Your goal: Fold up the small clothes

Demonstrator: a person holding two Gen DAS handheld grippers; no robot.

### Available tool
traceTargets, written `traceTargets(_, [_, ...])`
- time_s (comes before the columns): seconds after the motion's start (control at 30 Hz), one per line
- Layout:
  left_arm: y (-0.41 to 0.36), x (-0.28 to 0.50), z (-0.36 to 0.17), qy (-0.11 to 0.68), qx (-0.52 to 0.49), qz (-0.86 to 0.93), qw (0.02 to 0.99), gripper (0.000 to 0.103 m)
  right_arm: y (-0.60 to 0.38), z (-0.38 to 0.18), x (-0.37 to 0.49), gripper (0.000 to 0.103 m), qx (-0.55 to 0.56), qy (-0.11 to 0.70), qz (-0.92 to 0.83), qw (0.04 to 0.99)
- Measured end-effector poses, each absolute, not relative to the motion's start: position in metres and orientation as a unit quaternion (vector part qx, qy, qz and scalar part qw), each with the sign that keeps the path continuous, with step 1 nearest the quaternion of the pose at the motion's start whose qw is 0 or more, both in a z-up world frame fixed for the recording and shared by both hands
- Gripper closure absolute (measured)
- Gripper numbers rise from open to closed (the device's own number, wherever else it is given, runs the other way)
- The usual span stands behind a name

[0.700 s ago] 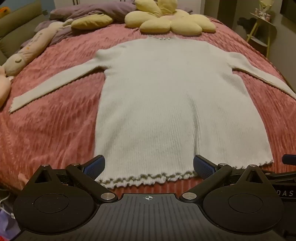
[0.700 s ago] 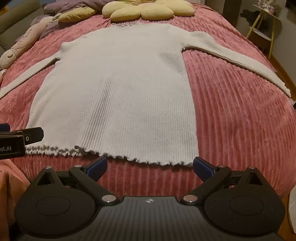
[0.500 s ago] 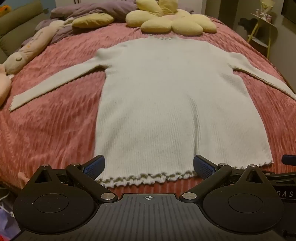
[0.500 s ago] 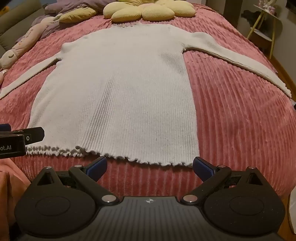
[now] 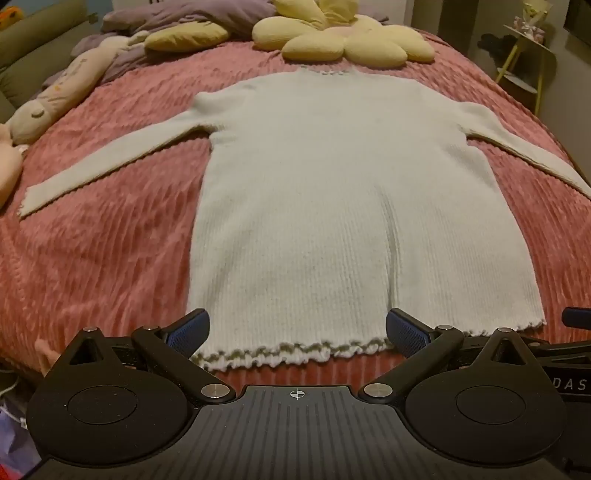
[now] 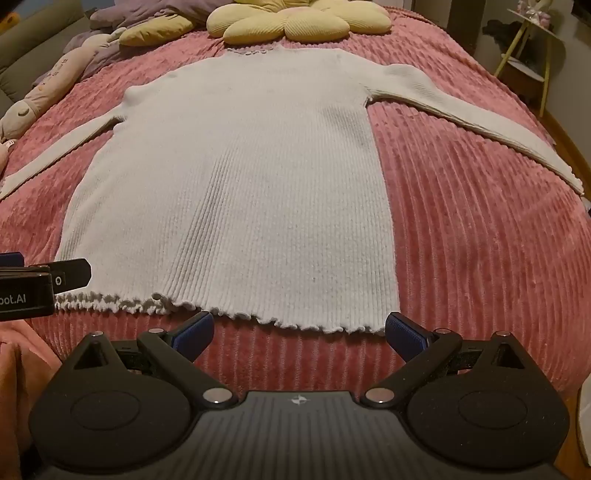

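Observation:
A white ribbed long-sleeved sweater lies flat on a pink corduroy bedspread, both sleeves spread out and its frilled hem nearest me. It also shows in the right wrist view. My left gripper is open and empty, its blue pads just over the left part of the hem. My right gripper is open and empty, just short of the right part of the hem. The left gripper's body shows at the right view's left edge.
A yellow flower-shaped cushion lies beyond the collar. A long plush toy and purple bedding lie at the far left. A small yellow side table stands to the right of the bed.
Both grippers have drifted slightly, so the sweater sits a touch lower in view. Both stay open; the sweater has not moved.

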State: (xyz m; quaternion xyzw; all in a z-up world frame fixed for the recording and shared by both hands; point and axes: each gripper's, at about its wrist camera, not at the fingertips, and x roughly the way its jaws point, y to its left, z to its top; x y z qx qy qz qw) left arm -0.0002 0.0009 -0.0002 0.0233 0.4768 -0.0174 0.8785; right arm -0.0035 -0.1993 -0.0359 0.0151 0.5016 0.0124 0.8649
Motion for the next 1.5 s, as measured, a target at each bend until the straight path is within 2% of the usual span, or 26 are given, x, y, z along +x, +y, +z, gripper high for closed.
traceTargets(1.5, [-0.0001,0.0046,-0.0028,0.486,0.024,-0.023,0.873,0.000,-0.2016,-0.0354,-0.0033,0.004,0.025,0.494,0.019,0.869])
